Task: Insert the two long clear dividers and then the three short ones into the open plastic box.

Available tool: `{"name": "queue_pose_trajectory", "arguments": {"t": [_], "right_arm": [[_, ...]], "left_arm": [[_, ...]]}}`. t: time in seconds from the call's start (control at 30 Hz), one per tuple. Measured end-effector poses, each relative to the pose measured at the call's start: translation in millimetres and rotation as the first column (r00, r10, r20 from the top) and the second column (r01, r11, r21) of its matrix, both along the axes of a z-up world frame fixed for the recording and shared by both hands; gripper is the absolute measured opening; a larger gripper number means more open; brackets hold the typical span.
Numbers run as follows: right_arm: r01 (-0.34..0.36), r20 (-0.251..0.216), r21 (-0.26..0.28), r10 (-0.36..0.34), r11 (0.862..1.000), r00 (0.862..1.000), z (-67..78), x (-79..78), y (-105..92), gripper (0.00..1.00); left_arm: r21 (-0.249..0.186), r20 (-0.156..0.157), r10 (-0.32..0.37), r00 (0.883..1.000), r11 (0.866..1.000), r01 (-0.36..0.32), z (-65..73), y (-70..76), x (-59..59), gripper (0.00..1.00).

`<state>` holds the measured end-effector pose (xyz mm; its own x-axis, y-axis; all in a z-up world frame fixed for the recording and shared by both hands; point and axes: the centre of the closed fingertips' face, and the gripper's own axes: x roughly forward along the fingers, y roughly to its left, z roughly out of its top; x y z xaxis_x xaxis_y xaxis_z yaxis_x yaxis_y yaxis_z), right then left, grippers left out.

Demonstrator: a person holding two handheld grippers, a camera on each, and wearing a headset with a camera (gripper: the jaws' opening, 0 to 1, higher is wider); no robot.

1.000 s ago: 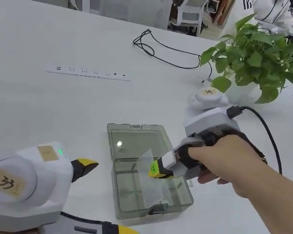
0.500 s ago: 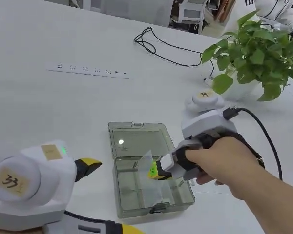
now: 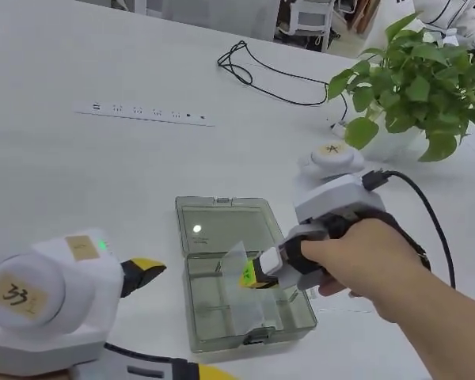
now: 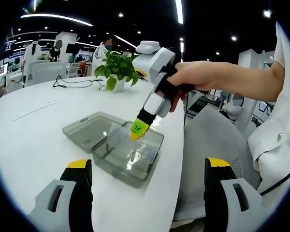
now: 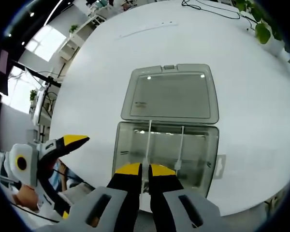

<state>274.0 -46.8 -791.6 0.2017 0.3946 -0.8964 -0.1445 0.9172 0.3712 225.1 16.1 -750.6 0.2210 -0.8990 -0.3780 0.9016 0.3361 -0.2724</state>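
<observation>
The open plastic box (image 3: 222, 342) lies on the white table with its lid (image 3: 222, 229) folded flat behind it. My right gripper (image 3: 250, 277) is tilted down over the tray, shut on a long clear divider (image 3: 241, 305) that stands in the tray. In the right gripper view the divider (image 5: 147, 145) runs edge-on from my right gripper (image 5: 144, 170) toward the hinge. A second long divider (image 5: 180, 147) stands in the box (image 5: 120, 145) to its right. My left gripper (image 4: 145, 169) is open and holds nothing, short of the box (image 4: 121, 174) at its left.
A power strip (image 3: 142, 115) and a black cable (image 3: 261, 75) lie farther back. A potted plant (image 3: 412, 87) and a round white device (image 3: 332, 158) stand at the right. A small clear piece (image 5: 220, 166) lies on the table beside the box.
Hardly anything differs: the head view has shifted slightly, and my right gripper keeps the divider at the same place in the box. The left gripper has stayed put.
</observation>
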Motion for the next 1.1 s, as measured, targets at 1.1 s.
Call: {"name": "queue_pose_trajectory", "arguments": {"t": [1.1], "right_arm": [[-0.085,0.014,-0.068,0.086,0.994,0.996,-5.9,0.2,2.8,0.06]], "left_arm": [[0.010,0.002,0.006,1.000,1.000,-0.006,0.9,1.1,0.7,0.99]]}}
